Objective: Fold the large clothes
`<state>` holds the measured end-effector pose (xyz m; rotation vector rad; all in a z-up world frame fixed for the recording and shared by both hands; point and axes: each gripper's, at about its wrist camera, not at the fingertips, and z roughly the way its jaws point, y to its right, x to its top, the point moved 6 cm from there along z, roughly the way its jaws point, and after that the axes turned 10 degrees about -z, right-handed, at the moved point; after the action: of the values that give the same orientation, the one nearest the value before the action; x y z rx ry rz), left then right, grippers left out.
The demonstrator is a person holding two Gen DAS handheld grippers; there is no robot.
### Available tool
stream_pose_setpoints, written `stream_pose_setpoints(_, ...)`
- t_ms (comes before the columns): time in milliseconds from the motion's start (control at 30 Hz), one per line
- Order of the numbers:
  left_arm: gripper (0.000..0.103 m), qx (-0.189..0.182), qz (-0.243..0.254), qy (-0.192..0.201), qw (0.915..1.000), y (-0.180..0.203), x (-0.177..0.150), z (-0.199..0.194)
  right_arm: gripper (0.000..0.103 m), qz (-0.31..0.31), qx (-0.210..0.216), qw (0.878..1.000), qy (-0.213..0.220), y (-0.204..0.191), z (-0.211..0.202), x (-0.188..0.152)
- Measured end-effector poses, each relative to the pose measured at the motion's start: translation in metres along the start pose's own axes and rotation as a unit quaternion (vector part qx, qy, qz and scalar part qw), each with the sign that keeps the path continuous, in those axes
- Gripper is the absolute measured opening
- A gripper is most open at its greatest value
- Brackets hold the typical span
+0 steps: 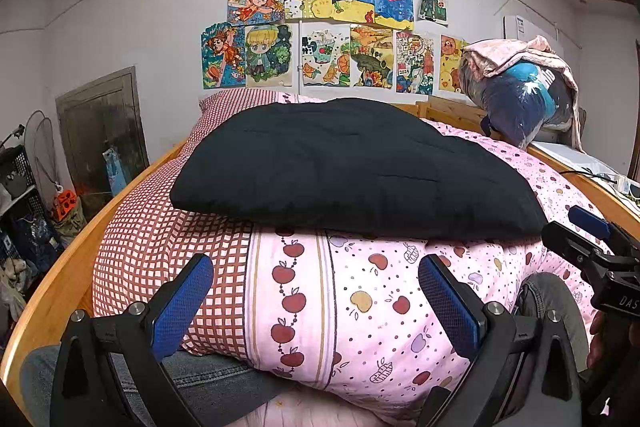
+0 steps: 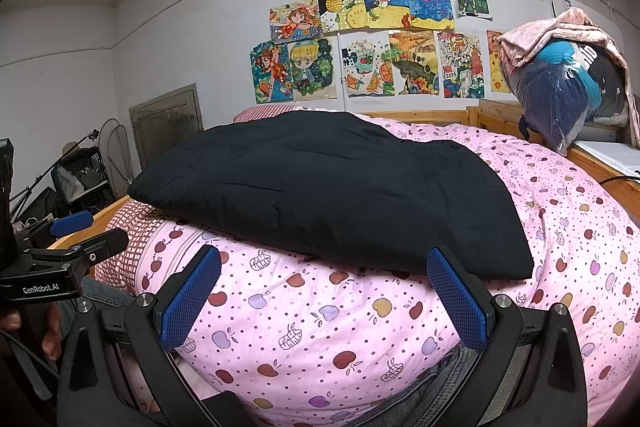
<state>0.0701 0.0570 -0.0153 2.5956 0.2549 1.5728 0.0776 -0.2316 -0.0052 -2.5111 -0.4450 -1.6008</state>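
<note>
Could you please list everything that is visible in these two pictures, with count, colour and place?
black garment: one, black, folded, lying on top of the quilt
quilt: one, pink with apple print and red check, on the bed
bed frame: one, wooden, around the quilt
drawings: many, multicoloured, on the white wall
plastic bag: one, clear, blue contents, pink cloth over it, far right
basket: one, black, far left
left gripper: one, black with blue pads, open
right gripper: one, same colours, open

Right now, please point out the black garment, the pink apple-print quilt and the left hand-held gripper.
black garment (image 1: 344, 167): left wrist view, middle of the folded top.
pink apple-print quilt (image 2: 320, 327): right wrist view, bare front part.
left hand-held gripper (image 1: 316, 303): left wrist view, midway between the fingertips.
</note>
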Motion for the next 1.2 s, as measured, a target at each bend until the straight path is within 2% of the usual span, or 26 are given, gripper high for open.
stream_pose_setpoints(1200,0.103,-0.011,-0.001,-0.008,0.9999,-0.003,-0.007,0.004,0.101,0.001,0.0,1.0,-0.002,-0.003,0.002,-0.002)
